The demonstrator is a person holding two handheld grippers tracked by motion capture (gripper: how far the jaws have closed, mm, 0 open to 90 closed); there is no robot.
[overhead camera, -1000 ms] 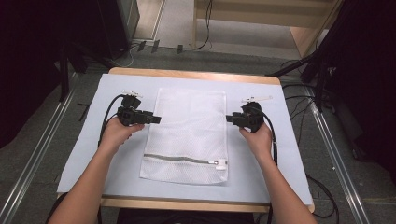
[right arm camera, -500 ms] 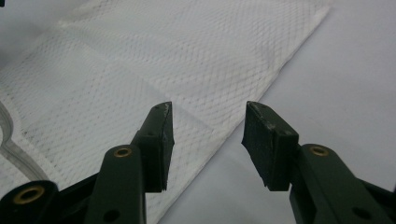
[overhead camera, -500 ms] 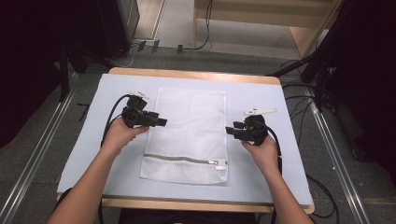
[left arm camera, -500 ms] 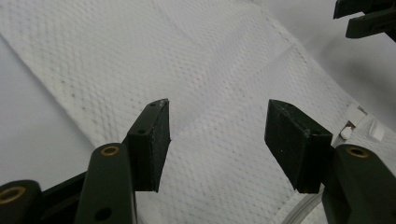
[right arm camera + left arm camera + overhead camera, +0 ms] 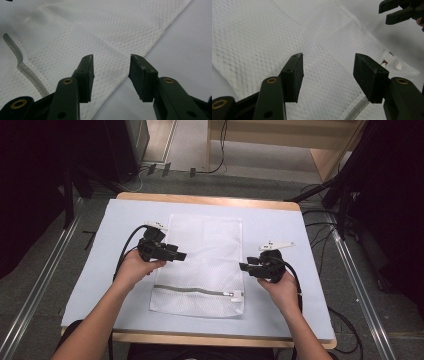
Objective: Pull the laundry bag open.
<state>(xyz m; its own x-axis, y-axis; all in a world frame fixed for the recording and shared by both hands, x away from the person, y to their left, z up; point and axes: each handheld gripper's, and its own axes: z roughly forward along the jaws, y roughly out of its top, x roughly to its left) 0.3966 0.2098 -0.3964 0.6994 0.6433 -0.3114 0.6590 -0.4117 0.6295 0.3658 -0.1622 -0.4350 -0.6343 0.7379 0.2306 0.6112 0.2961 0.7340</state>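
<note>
Pale blue sheeting [image 5: 280,235] is spread over a wooden table [image 5: 210,199], which is flanked by grey floor and metal rails on both sides; dark equipment and cables are seen beyond the far edge. On the sheeting, roughly at the middle, a white mesh laundry bag [image 5: 207,245] is laid flat, its long sides running away from the person, with a grey zipper [image 5: 192,290] crossing it near the close end and the zipper pull [image 5: 234,295] lying at the right end of that line.

At the left, the left gripper [image 5: 181,255] is held by the left hand [image 5: 134,269] over the bag's left edge, its jaws aimed toward the right across the mesh. In the left gripper view the two black pads [image 5: 295,75] are seen spread well apart above the netting, with nothing pinched between them; whether they touch the cloth cannot be told.

At the right, the right gripper [image 5: 243,266] is held by the right hand [image 5: 281,287] just beside the bag's right edge, pointing left toward it. In the right gripper view its jaws are seen apart, having just been closing a little, and the bag's edge [image 5: 132,65] is seen to run beneath the gap between them, mesh under one pad and bare sheeting under the other. No cloth is gripped.
</note>
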